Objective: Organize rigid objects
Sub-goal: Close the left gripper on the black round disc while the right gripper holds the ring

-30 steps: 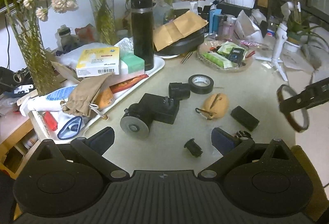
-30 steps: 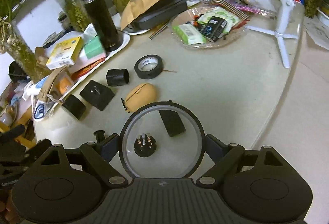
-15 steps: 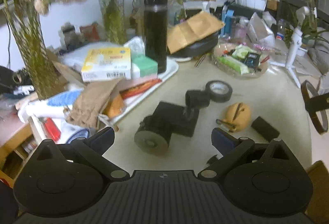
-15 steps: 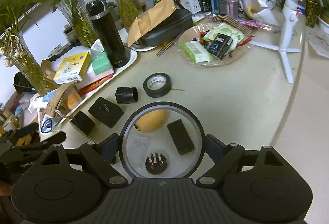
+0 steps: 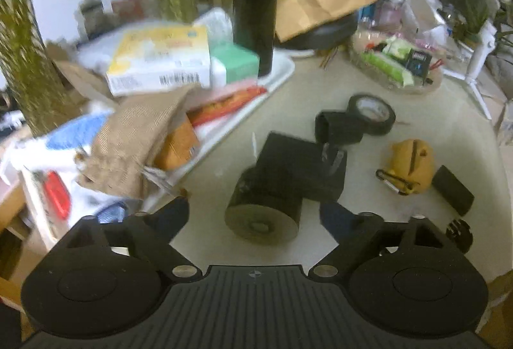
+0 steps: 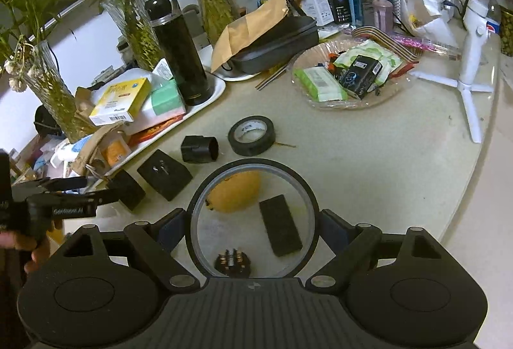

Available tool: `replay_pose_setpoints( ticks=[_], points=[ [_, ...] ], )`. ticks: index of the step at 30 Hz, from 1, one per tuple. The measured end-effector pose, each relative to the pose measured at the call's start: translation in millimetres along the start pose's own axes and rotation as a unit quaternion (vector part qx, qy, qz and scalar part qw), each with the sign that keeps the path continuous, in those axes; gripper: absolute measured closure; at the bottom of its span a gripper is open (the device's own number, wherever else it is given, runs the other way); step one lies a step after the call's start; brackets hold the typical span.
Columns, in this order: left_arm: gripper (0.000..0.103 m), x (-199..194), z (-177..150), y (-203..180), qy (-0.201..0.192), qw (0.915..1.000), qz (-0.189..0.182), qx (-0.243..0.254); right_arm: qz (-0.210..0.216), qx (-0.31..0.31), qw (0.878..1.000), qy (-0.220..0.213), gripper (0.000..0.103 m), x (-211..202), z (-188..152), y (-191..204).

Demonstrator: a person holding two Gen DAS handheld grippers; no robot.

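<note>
On the cluttered beige surface [image 6: 368, 163], a black cylindrical part [image 5: 264, 211] lies between the closing fingers of the left gripper [image 5: 253, 214], not yet pressed. For a sound grip, centre it before contact, clear of the adjoining black block [image 5: 301, 166]. The right gripper [image 6: 251, 222] stays clamped on a clear round lens [image 6: 251, 217].

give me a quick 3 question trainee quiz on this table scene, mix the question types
1. True or false: the right gripper holds a round clear lens.
2. What lies between the left gripper fingers, whose jaws are closing? A) tape roll B) black cylinder C) yellow pouch
3. Fill in: the black flask stands on a white ____.

Key: 1 true; 2 B, the black cylinder, not yet pressed; 3 tray.
</note>
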State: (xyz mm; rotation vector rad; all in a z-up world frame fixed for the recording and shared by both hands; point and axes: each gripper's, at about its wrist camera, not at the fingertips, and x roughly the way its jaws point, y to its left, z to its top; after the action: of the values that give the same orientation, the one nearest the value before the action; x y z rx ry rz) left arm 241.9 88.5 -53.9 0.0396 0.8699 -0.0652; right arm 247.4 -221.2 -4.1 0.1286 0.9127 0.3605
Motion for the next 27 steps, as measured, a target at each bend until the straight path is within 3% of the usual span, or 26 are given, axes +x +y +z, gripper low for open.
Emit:
replay_pose_setpoints(
  ticks=[8, 9, 10, 12, 27],
  points=[
    [0.020, 24, 6, -1, 0.015, 0.9998, -0.014, 0.009, -0.005, 0.006, 1.000, 0.010, 0.014, 5, -8, -17],
    [0.027, 27, 6, -1, 0.019, 0.9996, -0.017, 0.010, -0.006, 0.007, 1.000, 0.011, 0.014, 5, -9, -18],
    [0.043, 32, 5, -1, 0.026, 0.9994, -0.022, 0.011, -0.007, 0.007, 1.000, 0.010, 0.014, 3, -9, -18],
    [0.045, 37, 3, 0, 0.033, 0.9991, -0.026, 0.003, -0.003, 0.006, 1.000, 0.006, 0.014, 0, -12, -19],
    [0.046, -25, 8, -17, 0.023, 0.9988, -0.040, 0.013, -0.017, 0.009, 1.000, 0.012, 0.014, -13, -13, -18]
  ],
)
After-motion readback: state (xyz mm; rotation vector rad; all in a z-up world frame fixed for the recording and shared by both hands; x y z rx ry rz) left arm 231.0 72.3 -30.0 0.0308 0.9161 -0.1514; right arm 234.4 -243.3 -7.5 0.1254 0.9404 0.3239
